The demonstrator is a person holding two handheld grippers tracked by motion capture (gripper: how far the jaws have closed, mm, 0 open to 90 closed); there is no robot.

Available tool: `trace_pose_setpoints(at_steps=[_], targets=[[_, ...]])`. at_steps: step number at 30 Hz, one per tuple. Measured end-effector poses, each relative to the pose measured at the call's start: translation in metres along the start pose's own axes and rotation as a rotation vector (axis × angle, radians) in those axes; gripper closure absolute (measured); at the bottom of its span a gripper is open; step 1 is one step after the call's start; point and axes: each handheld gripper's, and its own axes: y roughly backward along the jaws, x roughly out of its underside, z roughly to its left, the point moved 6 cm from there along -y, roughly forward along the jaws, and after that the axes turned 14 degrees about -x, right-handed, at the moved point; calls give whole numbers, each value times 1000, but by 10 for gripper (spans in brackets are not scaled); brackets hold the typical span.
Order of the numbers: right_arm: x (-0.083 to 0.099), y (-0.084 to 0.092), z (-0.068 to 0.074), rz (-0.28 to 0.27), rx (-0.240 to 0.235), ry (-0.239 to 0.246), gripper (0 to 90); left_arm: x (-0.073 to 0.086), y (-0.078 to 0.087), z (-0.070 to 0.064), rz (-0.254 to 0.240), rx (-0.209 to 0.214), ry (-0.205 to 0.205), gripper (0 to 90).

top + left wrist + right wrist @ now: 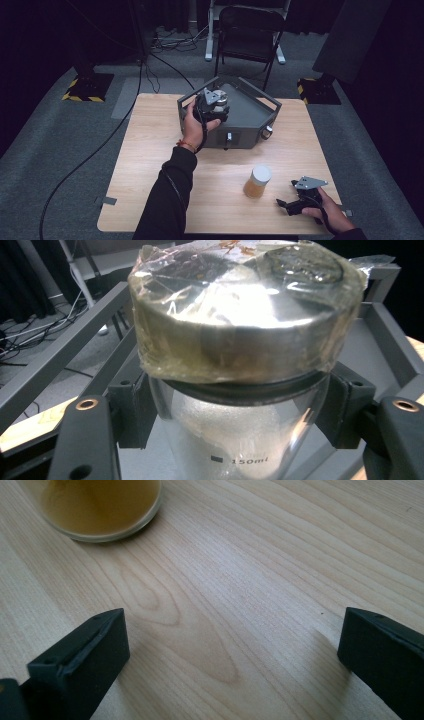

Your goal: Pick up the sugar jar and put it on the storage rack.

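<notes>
Flask (240,440), marked 150ml and film-capped, sits clamped in the left gripper (212,106) over the grey tray (250,107), probably about to be set down. Right gripper (300,197) rests wide open near the amber jar (257,182).

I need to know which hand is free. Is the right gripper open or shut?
Open. In the right gripper view its jaws stand wide apart over bare table, with nothing between them; the amber jar sits beyond.

Black folding chair (248,31) behind wooden table (150,165)
</notes>
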Motion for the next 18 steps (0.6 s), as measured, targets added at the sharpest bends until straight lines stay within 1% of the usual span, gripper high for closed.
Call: trace_pose_setpoints(at_steps=[7,16,18], targets=[[0,0,0,0,0,1,0,3,-7,-2,18,-3,-2,297],[0,0,0,0,0,1,0,7,-10,-3,22,-1,4,296],[0,0,0,0,0,1,0,7,-10,-3,21,2,-2,296]])
